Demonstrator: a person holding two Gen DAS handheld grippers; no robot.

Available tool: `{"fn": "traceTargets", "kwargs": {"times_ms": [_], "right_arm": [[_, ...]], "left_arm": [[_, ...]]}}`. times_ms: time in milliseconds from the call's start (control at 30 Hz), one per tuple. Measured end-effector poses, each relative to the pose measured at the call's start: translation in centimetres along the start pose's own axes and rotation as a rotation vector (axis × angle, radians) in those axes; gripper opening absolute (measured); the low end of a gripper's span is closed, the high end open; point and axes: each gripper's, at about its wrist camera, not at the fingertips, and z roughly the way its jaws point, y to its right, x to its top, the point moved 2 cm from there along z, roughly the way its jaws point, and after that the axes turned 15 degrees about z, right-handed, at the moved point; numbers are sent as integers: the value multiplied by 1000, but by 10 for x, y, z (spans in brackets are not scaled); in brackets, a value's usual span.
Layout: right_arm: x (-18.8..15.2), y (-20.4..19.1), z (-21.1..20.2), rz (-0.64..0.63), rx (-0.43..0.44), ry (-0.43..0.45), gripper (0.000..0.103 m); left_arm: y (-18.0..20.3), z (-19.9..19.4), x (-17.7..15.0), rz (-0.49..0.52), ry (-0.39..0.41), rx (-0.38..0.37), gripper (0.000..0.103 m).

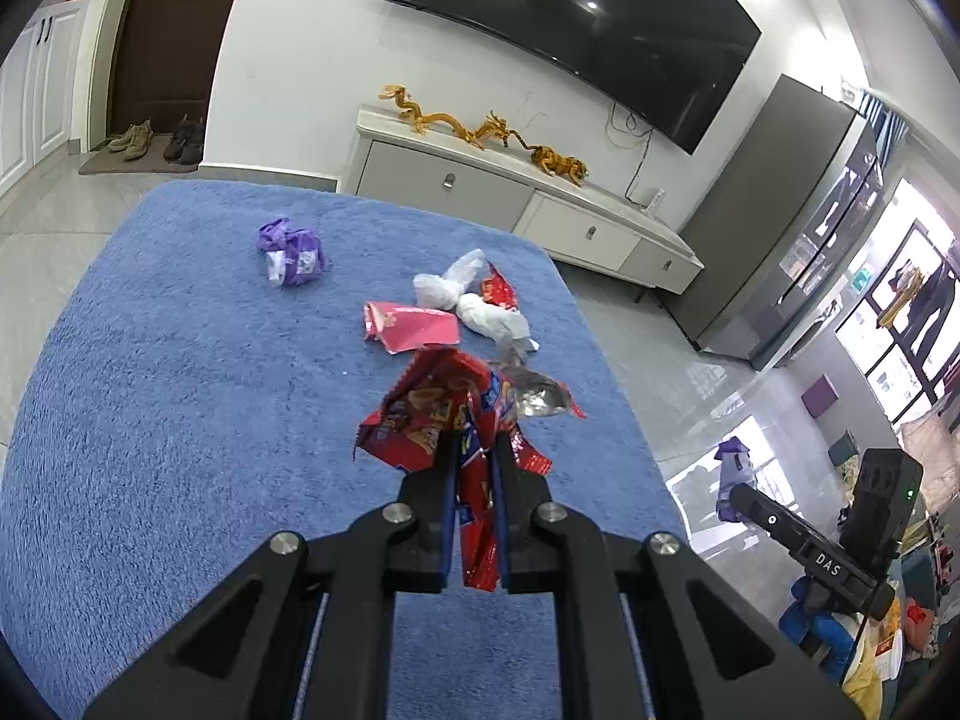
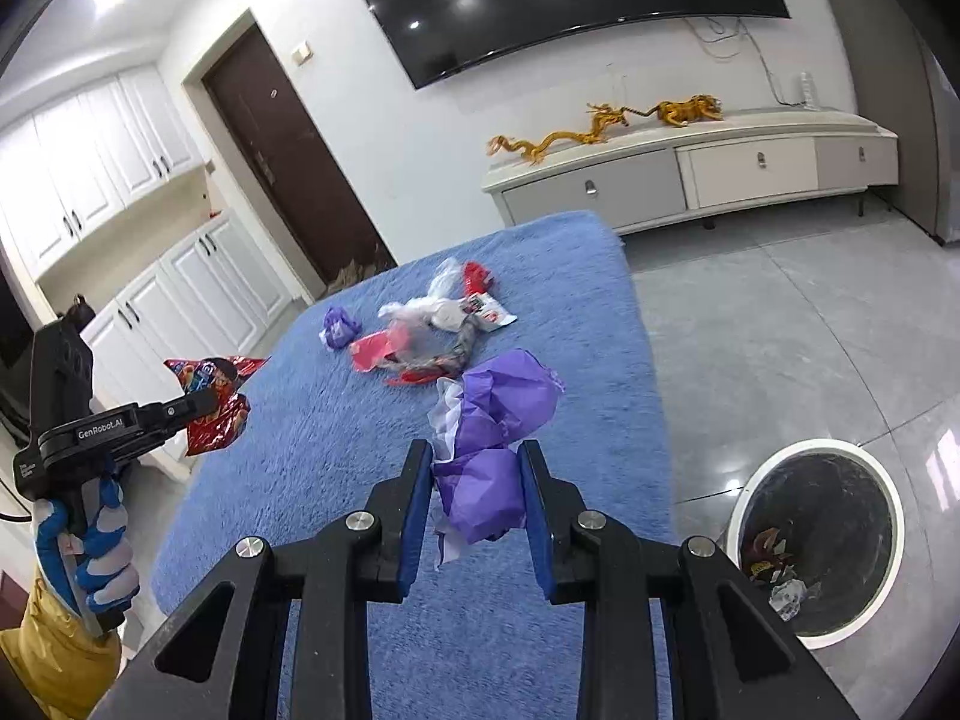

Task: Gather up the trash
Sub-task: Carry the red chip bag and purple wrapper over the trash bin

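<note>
- Both views are bright and evenly lit, with white walls and little deep shadow.
- Ceiling lamps show as small white glints on the dark television [image 1: 576, 30], far ahead of the tongs: 2 in the left wrist view, 4 in the right.
- Right of the left tongs [image 1: 474, 450], daylight through the windows [image 1: 900, 324] is blown out and throws glare across the glossy floor [image 1: 720, 420].
- In the right wrist view the floor beside the bin [image 2: 816, 540] carries pale reflections.
- Fisheye distortion bows the television and cabinet [image 2: 690, 174]; black vignette fills the corners.
- The blue carpet [image 1: 180, 390] and wrappers are sharp; tong bases nearest the lens look slightly soft.
</note>
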Motion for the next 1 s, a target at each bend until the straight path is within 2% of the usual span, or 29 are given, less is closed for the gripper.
{"fn": "traceTargets", "kwargs": {"times_ms": [167,300,467,700,867,1000], "right_arm": [[5,41,-15,64,-11,42,27],[9,81,-24,123,-44,77,27],[8,144,-28,230,-108,95,27],[-1,222,-26,379,-207,79,27],[-1,257,-16,424,-258,49,28],[0,276,-12,450,-295,40,30]], "left_arm": [[31,13,14,48,-23,-15,10],[68,40,28,99,-63,-48,9],[130,87,44,181,-129,-132,10],[223,161,51,321,-231,-231,10],[279,216,46,379,-306,-285,9],[310,250,38,385,-360,-331,11]]}}
